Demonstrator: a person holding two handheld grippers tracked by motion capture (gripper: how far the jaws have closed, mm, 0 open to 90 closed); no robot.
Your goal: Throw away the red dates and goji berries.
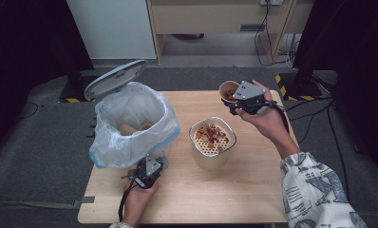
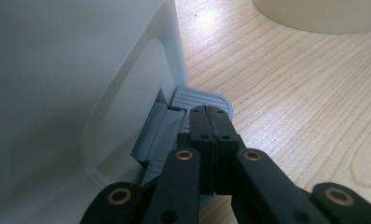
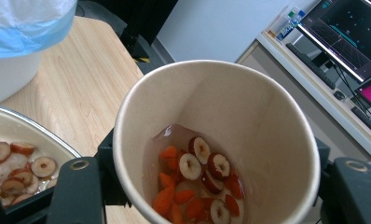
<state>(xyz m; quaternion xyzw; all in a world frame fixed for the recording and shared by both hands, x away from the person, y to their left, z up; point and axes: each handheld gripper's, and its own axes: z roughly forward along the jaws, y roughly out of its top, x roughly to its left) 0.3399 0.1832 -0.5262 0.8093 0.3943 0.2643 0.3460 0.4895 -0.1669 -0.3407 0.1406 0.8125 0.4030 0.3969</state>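
A white pedal bin (image 1: 130, 142) lined with a plastic bag (image 1: 135, 107) stands at the table's left, its lid (image 1: 115, 78) raised. My left gripper (image 1: 147, 171) is shut and empty, its tips (image 2: 210, 116) resting on the bin's grey pedal (image 2: 200, 99). My right gripper (image 1: 234, 99) is shut on a paper cup (image 1: 228, 90), held tilted above the table's far right. In the cup (image 3: 249, 116) lie red date slices (image 3: 207, 165), orange berries and some liquid. A cream strainer pot (image 1: 212, 153) with more date slices (image 1: 211, 135) stands mid-table.
Brownish scraps (image 1: 130, 128) lie inside the bin bag. The wooden table (image 1: 215, 194) has bare room along its near edge. Beyond the table are a desk with monitors (image 3: 346, 42) and cables on the grey floor (image 1: 315, 114).
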